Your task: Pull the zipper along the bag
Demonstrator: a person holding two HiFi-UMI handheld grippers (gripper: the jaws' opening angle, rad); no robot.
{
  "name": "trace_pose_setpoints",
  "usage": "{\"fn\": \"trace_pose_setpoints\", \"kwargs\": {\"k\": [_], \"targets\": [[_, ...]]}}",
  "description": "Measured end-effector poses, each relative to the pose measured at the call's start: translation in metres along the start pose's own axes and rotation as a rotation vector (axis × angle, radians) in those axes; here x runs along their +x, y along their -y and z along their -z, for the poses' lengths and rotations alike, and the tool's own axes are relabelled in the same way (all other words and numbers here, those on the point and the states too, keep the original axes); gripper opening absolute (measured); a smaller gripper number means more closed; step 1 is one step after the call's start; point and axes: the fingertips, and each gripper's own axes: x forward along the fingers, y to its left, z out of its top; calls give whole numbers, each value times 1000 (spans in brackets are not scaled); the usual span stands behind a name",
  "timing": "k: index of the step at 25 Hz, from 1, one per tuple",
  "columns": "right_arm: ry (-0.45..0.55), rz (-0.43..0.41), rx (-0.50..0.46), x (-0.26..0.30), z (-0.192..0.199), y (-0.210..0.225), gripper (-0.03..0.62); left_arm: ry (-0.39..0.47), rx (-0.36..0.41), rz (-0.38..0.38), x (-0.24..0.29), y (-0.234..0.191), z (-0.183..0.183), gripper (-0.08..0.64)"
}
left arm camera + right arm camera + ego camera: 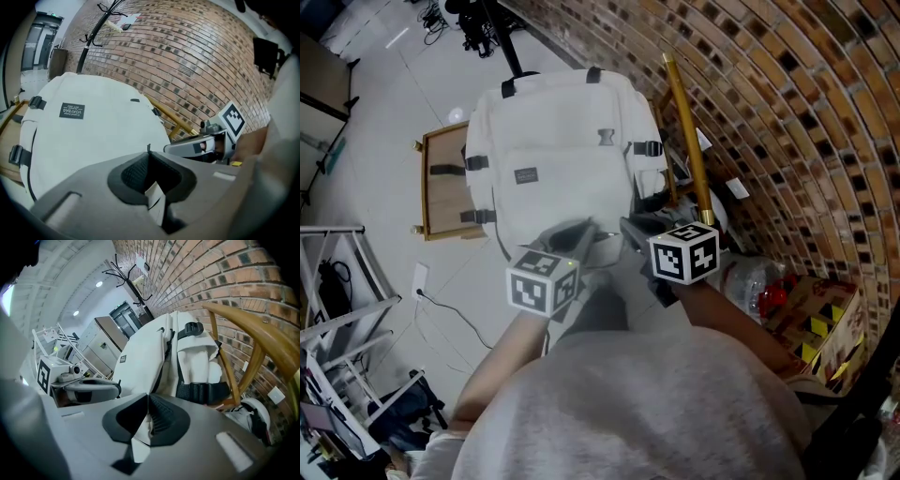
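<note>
Foreground, head view: the person's grey top [647, 403] hides the ground beneath the hands. The left gripper [149, 153] and right gripper [149, 397] sit side by side. The jaws of each are clenched on white cloth at the near edge of the bag [553, 141]. A small dark tab [149, 148] stands at the left tips (zipper pull or not, too small to tell). The bag rests on a wooden chair [441, 192]. To the right, a golden rail [686, 141], a carton [825, 319] and the brick wall [769, 94] crowd close. To the left is open floor [384, 112], with a metal rack [337, 272] well apart. Farthest is a coat stand [93, 33], partly cut off.
</note>
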Motion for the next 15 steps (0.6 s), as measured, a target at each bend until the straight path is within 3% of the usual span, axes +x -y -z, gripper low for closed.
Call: {"fn": "trace_pose_setpoints", "kwargs": {"k": [15], "targets": [[-5,33,2,-1,1,4,12,2,-63,-40,-9,-14,11,21]]}}
